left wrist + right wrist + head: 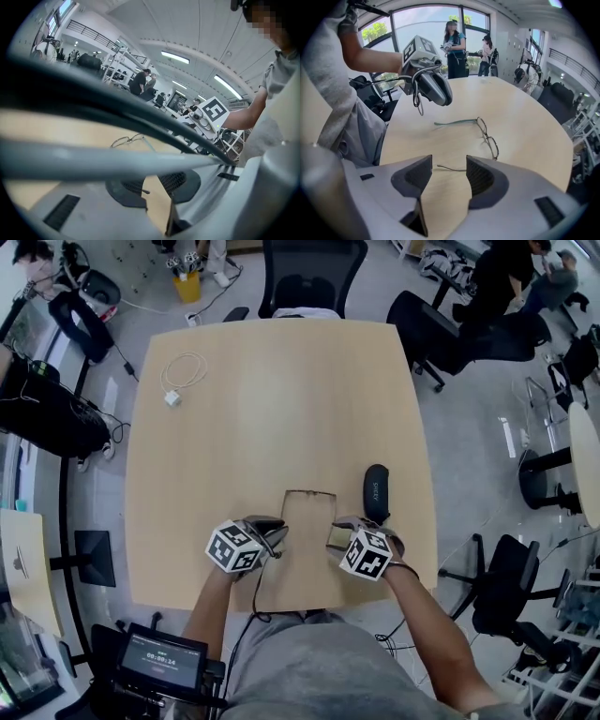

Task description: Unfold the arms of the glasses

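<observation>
Right gripper view: right tongs [449, 174] and left tongs [152, 183] are gaping, gripping nothing; skewed pinching of the twelve-o'clock glasses [487, 137] arm is risking bending.

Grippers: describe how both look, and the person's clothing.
The left gripper and right gripper have light grey bodies and dark ribbed pads, each with a white cube of black square markers. A black cable trails from the left one. The shirt is grey, short-sleeved.
</observation>
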